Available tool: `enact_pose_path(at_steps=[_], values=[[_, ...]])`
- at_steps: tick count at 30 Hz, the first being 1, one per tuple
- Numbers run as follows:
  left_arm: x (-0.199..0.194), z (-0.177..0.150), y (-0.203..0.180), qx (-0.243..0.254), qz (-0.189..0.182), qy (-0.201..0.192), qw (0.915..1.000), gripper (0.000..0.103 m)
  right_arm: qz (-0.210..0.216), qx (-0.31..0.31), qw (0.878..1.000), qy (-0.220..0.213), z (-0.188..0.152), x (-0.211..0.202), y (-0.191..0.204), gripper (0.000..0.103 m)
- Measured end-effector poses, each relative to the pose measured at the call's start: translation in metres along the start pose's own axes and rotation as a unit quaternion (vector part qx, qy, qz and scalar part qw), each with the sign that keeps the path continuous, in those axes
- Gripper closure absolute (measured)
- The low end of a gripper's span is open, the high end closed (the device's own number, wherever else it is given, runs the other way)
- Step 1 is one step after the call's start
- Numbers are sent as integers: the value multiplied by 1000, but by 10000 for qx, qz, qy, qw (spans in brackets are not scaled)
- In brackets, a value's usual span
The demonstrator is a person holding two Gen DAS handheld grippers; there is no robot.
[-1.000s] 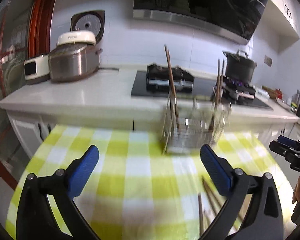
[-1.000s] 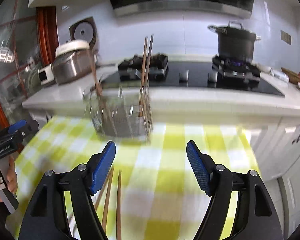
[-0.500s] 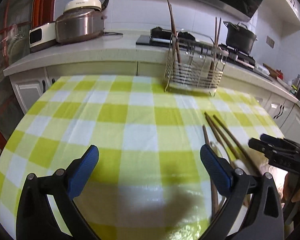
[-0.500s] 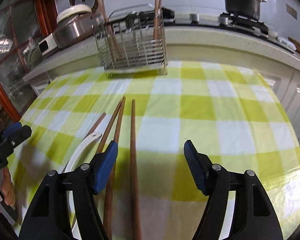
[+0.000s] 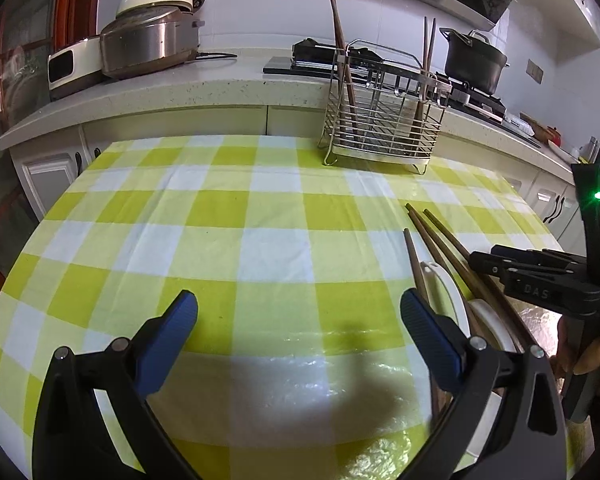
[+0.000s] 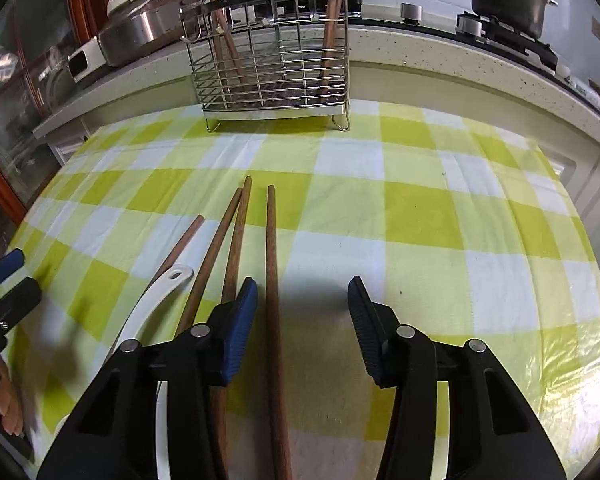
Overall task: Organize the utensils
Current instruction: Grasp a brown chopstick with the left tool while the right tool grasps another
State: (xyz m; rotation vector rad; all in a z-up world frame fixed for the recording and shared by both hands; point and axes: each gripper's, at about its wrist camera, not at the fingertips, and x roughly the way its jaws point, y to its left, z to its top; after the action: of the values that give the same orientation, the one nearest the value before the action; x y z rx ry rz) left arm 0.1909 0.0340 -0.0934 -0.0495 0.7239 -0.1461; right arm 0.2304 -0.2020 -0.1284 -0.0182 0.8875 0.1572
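Several brown wooden chopsticks [image 6: 271, 264] and a white spoon [image 6: 148, 304] lie on the green-checked tablecloth; they also show in the left wrist view [image 5: 440, 240]. A wire utensil basket [image 6: 272, 64] at the table's far edge holds upright chopsticks; it shows in the left wrist view too [image 5: 384, 120]. My right gripper [image 6: 302, 300] is open, low over the cloth, with the rightmost chopstick running between its jaws. My left gripper [image 5: 298, 316] is open and empty over bare cloth, left of the utensils.
Behind the table runs a kitchen counter [image 5: 180, 92] with a rice cooker [image 5: 148, 36], a gas hob and a black pot [image 5: 474, 60]. The table edge drops off at right [image 6: 580, 200]. A wooden-framed glass door [image 6: 4, 92] stands at left.
Both grippers have tilted down and come lower toward the table. The right gripper has moved in over the loose chopsticks, one now between its jaws. The basket looks farther away.
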Motion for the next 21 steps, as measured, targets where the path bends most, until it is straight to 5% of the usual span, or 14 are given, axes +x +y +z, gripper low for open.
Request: enact_pose_path(at_steps=[2, 5, 7, 16, 21], values=[[1, 0, 1, -8, -12, 34, 10000, 5, -141, -135, 9998, 25, 1, 3, 5, 59], [3, -1, 0, 25, -21, 117, 9999, 5, -163, -347, 9993, 0, 0, 3, 12, 76], [6, -1, -3, 81, -51, 225, 9997, 5, -212, -448, 9988, -12, -1, 1, 17, 95], [19, 6, -26, 509, -329, 466, 9971, 7, -104, -10, 9999, -133, -13, -13, -4, 96], [35, 8, -48, 861, -356, 661, 9935, 19, -24, 222, 9995, -219, -22, -25, -21, 96]])
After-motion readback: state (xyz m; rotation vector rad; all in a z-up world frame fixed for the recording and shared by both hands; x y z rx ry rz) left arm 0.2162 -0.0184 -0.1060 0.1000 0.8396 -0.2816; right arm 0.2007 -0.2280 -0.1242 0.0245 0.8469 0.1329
